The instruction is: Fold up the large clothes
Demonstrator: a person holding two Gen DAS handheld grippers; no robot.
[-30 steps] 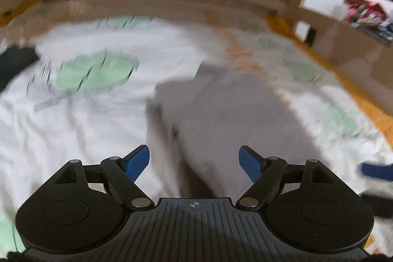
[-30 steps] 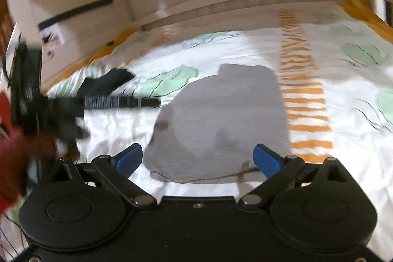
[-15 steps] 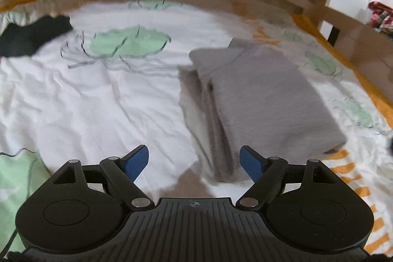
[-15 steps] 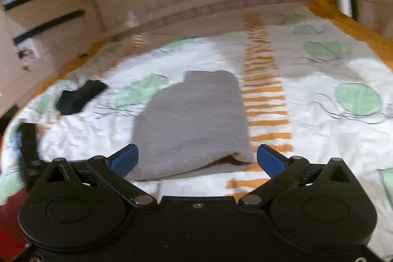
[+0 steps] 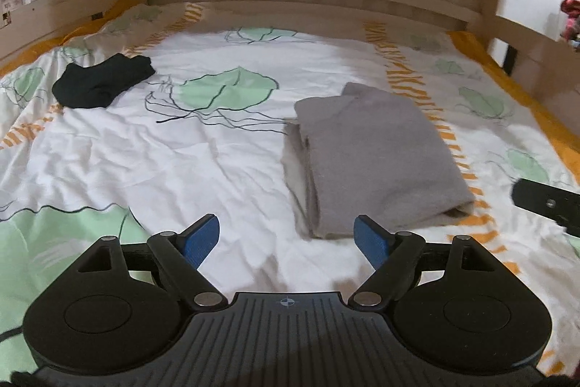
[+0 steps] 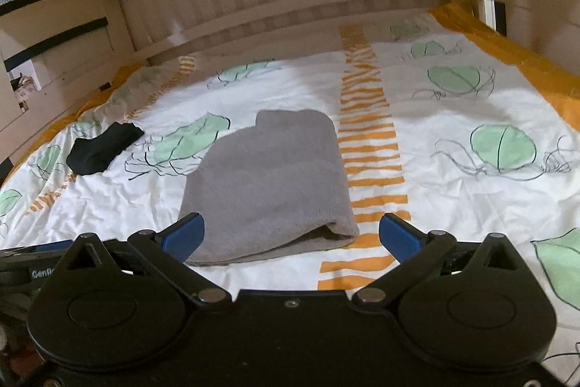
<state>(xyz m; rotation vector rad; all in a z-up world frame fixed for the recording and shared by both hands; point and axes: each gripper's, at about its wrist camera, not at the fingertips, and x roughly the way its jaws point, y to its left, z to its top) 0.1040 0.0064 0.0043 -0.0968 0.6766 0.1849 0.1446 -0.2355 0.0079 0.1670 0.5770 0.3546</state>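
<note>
Grey folded garment (image 6: 268,184): long axis running away, directly ahead of right gripper (image 6: 290,234), ahead-right of left gripper (image 5: 288,238); both spread, empty.

Dim warm indoor light, brighter patch mid bed (image 5: 224,169). Heavy fisheye bending at the edges, headboard (image 6: 290,6) soft. Slight motion blur at the left view's right edge; shadows soft.

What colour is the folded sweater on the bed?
Grey. The folded sweater shows best in the right wrist view.
</note>
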